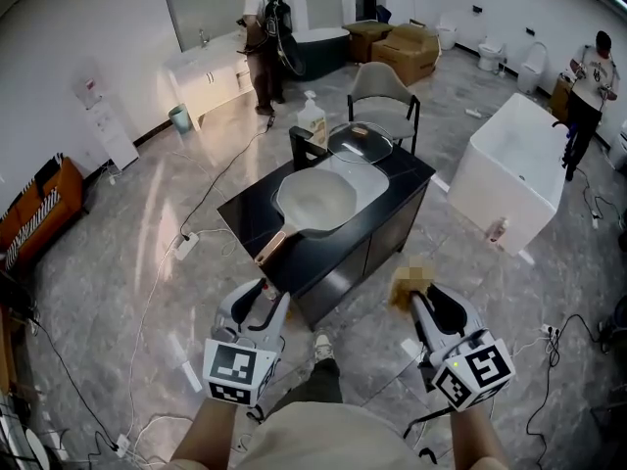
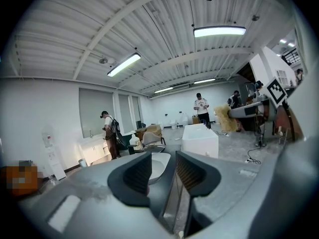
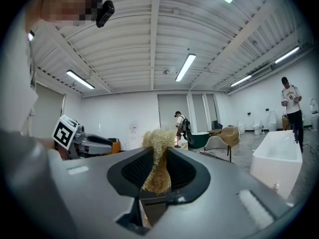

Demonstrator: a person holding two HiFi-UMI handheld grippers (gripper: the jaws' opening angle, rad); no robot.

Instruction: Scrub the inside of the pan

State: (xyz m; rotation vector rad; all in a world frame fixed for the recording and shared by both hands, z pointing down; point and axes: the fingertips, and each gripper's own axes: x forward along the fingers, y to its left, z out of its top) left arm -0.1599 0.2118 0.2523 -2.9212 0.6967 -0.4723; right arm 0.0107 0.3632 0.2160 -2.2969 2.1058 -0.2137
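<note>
Pan [image 1: 315, 200], pale grey, round, with a brownish handle, sits at centre frame on the black table [image 1: 392, 179], and I judge it not yet scrubbed. Lower in the frame, short of it, the left tongs [image 1: 263, 300] stand spread and empty. The right tongs [image 1: 416, 297] pinch a tan fibrous scrubber [image 3: 157, 156]. All scrubbing remains.

From the head view, a left forearm [image 1: 204, 441] and a right forearm [image 1: 480, 441] reach forward from the lower edge. The left gripper [image 1: 263, 300] sits near 7 o'clock and points toward 1 o'clock, with its jaws apart and nothing between them. The right gripper [image 1: 421, 306] sits near 5 o'clock and points toward 11 o'clock — its jaws are clamped on a straw-coloured fibrous scrubber [image 3: 157, 161]. The two grippers are well apart.
</note>
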